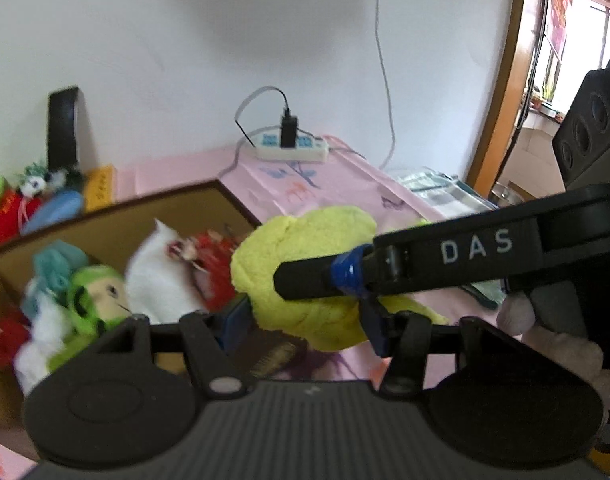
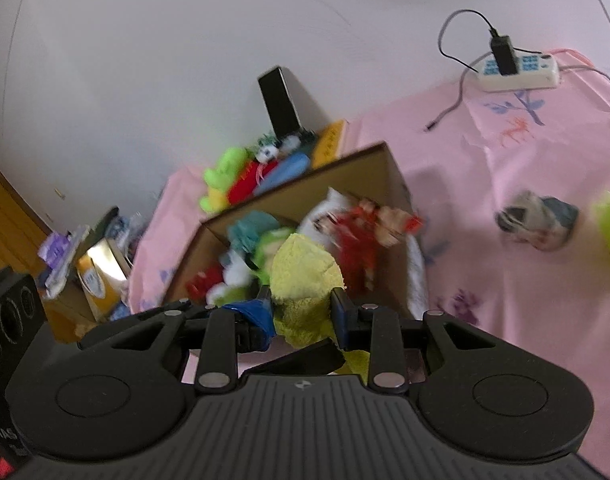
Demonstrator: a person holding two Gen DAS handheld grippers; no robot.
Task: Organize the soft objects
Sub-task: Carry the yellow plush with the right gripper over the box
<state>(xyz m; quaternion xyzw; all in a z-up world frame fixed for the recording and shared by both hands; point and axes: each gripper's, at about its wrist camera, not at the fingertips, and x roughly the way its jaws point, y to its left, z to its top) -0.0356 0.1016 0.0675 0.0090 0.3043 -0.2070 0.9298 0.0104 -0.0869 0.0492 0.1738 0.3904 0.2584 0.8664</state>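
Both grippers held one fluffy yellow plush toy [image 1: 305, 248] above the pink-clothed table [image 1: 345, 184], beside the open brown cardboard box [image 1: 209, 200] filled with other stuffed toys. The left gripper's [image 1: 305, 320] fingers were clamped on the toy's lower part. The right gripper's [image 2: 301, 312] fingers pinched the same yellow plush [image 2: 305, 272] between them.

We see a fluffy yellow plush toy [image 2: 305, 280] bunched up and raised just beside the open cardboard box [image 2: 369, 164]. Inside the box lie a white plush [image 1: 157, 276], a red doll [image 2: 361, 236], a teal toy [image 2: 249, 228] and a green-hooded doll [image 1: 93, 296], piled together.
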